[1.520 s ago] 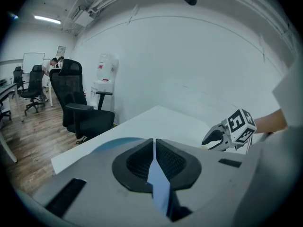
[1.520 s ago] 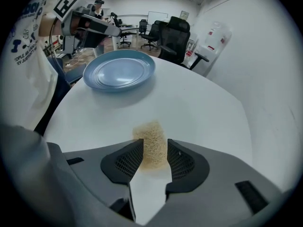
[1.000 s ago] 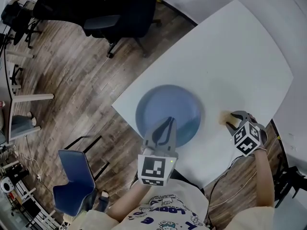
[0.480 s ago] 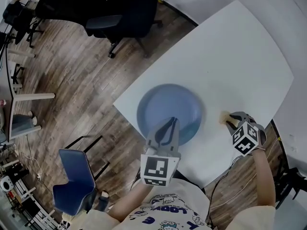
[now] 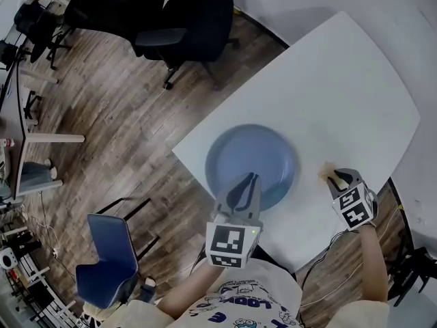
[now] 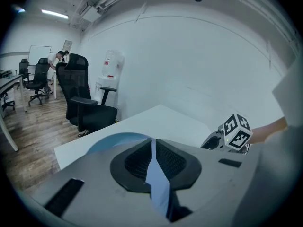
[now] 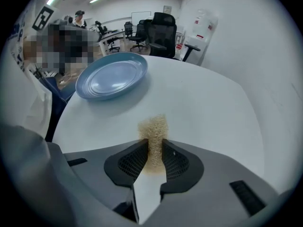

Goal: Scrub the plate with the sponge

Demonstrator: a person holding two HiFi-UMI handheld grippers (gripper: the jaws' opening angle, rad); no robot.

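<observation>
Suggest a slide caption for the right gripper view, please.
Right gripper, fingers just closing on the tan sponge on the table, blue plate beyond.

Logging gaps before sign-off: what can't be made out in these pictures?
- Head view: sponge mostly covered by the right gripper, whose jaws have just been closing on it.
- Head and left gripper views: left gripper covers the plate at its near rim; whether its shut jaws touch it unclear.
- Left gripper view: distant person too small.

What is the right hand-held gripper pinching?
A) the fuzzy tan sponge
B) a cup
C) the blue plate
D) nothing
A: the right hand-held gripper, whose jaws have just been closing, pinches the fuzzy tan sponge, apart from the round blue plate.
</observation>
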